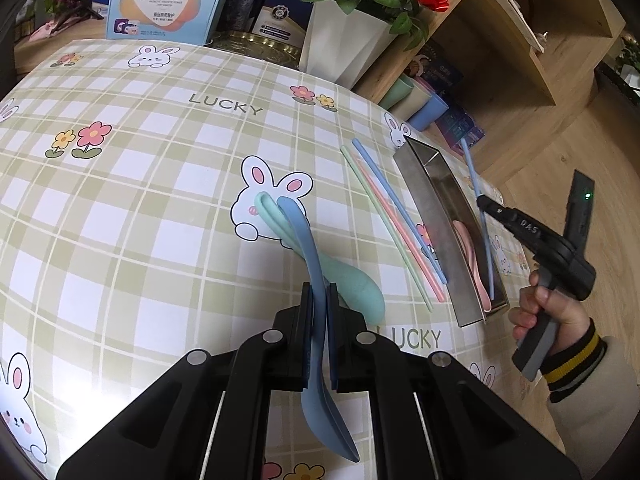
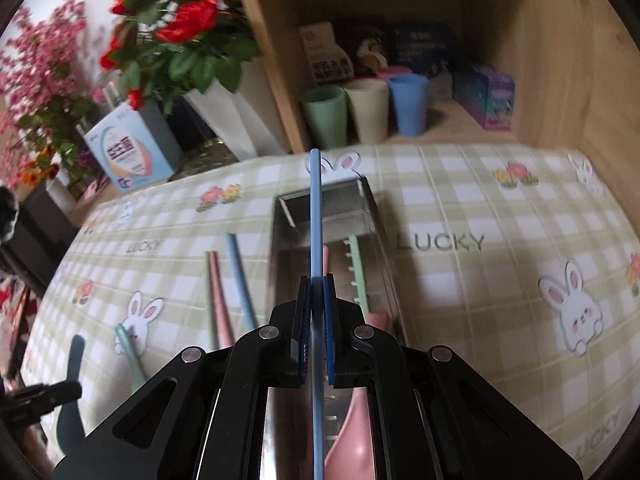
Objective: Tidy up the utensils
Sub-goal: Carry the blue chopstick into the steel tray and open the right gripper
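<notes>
Blue is what both grippers hold. The left gripper (image 1: 319, 304) has its jaws closed tight on a blue spoon (image 1: 316, 320), gripping the handle partway along, with the bowl hanging back under the gripper and the handle tip reaching out over a mint spoon (image 1: 352, 284) that lies on the bench (image 1: 160, 184) near its middle. I cannot tell whether the two spoons touch.

The right gripper (image 2: 317, 280) has its jaws shut on a blue chopstick (image 2: 315, 216), which runs straight out ahead between them. It hangs over a steel tray (image 2: 380, 248) that sits toward the bench's right edge, long side running front to back. In the tray lie a pink spoon (image 2: 352, 440) and a green fork (image 2: 357, 268). From the left camera, a hand (image 1: 544, 312) in a striped cuff holds that gripper beside the tray.

Just left of the tray, three more chopsticks lie side by side on the checked cloth: a green one (image 1: 384, 224), a pink one (image 1: 404, 240) and a blue one (image 1: 400, 212).

Beyond the bench's far edge stand a white pot of red flowers (image 2: 180, 24) and, on a wooden shelf (image 2: 540, 60), a row of cups (image 2: 364, 108).
</notes>
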